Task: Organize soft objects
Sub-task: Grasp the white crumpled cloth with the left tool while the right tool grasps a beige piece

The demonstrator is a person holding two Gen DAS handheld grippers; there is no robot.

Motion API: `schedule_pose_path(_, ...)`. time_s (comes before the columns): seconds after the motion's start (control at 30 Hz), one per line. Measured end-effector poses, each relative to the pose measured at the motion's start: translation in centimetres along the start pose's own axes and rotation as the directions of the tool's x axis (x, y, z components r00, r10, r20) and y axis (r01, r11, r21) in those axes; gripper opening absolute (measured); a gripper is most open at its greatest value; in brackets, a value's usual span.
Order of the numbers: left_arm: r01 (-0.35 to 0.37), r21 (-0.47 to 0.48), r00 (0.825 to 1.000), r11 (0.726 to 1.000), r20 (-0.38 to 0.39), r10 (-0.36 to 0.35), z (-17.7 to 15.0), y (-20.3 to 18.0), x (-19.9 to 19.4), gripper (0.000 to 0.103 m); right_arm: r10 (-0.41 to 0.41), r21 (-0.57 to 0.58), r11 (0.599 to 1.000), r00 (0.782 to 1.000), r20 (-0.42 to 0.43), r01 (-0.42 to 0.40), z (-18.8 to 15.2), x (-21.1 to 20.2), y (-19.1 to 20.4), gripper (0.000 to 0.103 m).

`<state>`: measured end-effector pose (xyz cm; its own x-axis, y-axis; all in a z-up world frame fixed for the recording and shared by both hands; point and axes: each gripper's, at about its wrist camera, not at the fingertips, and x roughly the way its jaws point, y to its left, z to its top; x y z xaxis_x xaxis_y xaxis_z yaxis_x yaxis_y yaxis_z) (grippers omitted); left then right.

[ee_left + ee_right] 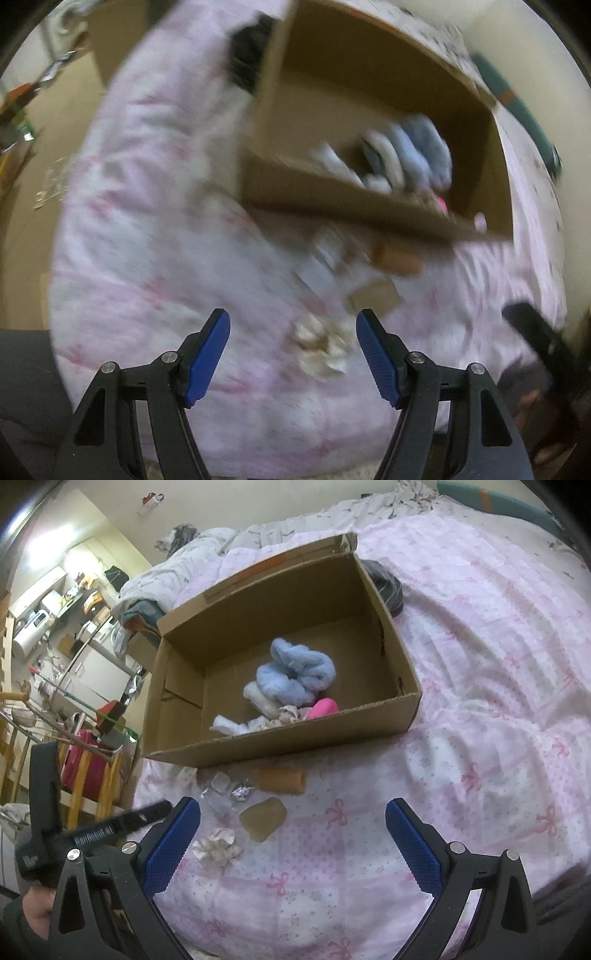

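- We see an open cardboard box (280, 657) on the pink bow-print quilt (480, 701), holding a fluffy blue plush (295, 668) and pale socks.
- In front of it lie a tan cylinder (281, 780), long axis parallel to the box's front wall, a flat tan pad (263, 818) and a crumpled cream scrunchie (216, 846).
- Left gripper (293, 350): fingers apart, empty, above what seems the scrunchie; that view is blurred.
- Right gripper (293, 845): fingers apart, empty.

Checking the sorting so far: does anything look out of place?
Yes. A cream scrunchie, a tan pad, a tan roll and crumpled clear wrappers lie on the pink bedspread, outside the cardboard box.
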<state>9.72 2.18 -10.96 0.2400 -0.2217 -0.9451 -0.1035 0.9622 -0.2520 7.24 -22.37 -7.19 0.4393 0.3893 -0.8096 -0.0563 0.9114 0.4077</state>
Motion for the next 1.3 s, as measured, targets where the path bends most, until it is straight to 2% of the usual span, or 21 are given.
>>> schedule_pose_path(0.17, 0.036, -0.04, 0.991, 0.999, -0.125, -0.041, -0.4, -0.4, 3.4, 0.064, 0.008, 0.015, 1.0, 1.0, -0.013, -0.008, 0.0, 0.4, -0.1, 0.103)
schedule_pose_path(0.27, 0.05, -0.056, 0.984, 0.997, -0.168, -0.058, -0.3, -0.5, 4.7, 0.061, 0.01, 0.011, 1.0, 1.0, -0.013, -0.01, 0.0, 0.4, -0.1, 0.103)
schedule_pose_path(0.37, 0.046, -0.022, 0.983, 0.999, -0.177, -0.049, -0.3, -1.3, 5.1, 0.051, 0.01, 0.012, 1.0, 1.0, -0.015, -0.01, 0.0, 0.4, -0.1, 0.103)
schedule_pose_path(0.57, 0.004, 0.146, 0.985, 0.989, -0.172, 0.021, -1.6, -4.1, 5.6, 0.03, 0.003, 0.008, 1.0, 1.0, -0.017, -0.003, -0.1, 0.6, 0.1, 0.103)
schedule_pose_path(0.7, 0.052, 0.13, 0.979, 0.99, -0.204, -0.025, -1.5, -4.4, 5.3, 0.01, -0.003, 0.003, 1.0, 1.0, -0.019, 0.003, -0.1, 0.6, 0.1, 0.103)
schedule_pose_path(0.77, 0.05, 0.116, 0.983, 0.992, -0.183, -0.028, -1.2, -4.2, 4.1, 0.008, -0.005, 0.006, 1.0, 1.0, -0.018, 0.005, -0.1, 0.7, 0.0, 0.103)
schedule_pose_path(0.83, 0.079, 0.082, 0.986, 0.994, -0.152, -0.066, -0.8, -3.3, 1.9, 0.007, -0.007, 0.012, 1.0, 1.0, -0.016, 0.007, -0.1, 0.6, -0.1, 0.103)
schedule_pose_path(0.93, 0.075, 0.066, 0.994, 0.995, -0.087, -0.069, -0.2, -2.1, -1.4, 0.006, 0.0, 0.03, 1.0, 1.0, -0.011, 0.0, 0.0, 0.4, -0.5, 0.103)
schedule_pose_path(1.1, 0.034, 0.07, 0.999, 0.997, 0.017, -0.035, 0.6, -0.1, -5.5, 0.006, 0.002, 0.022, 1.0, 1.0, -0.029, -0.001, -0.1, 1.0, -0.4, 0.103)
schedule_pose_path(1.3, 0.051, -0.01, 0.999, 0.999, 0.013, -0.051, 0.8, 1.9, -4.6, 0.006, 0.011, -0.015, 1.0, 0.996, -0.089, -0.013, -0.5, 2.5, 0.7, 0.103)
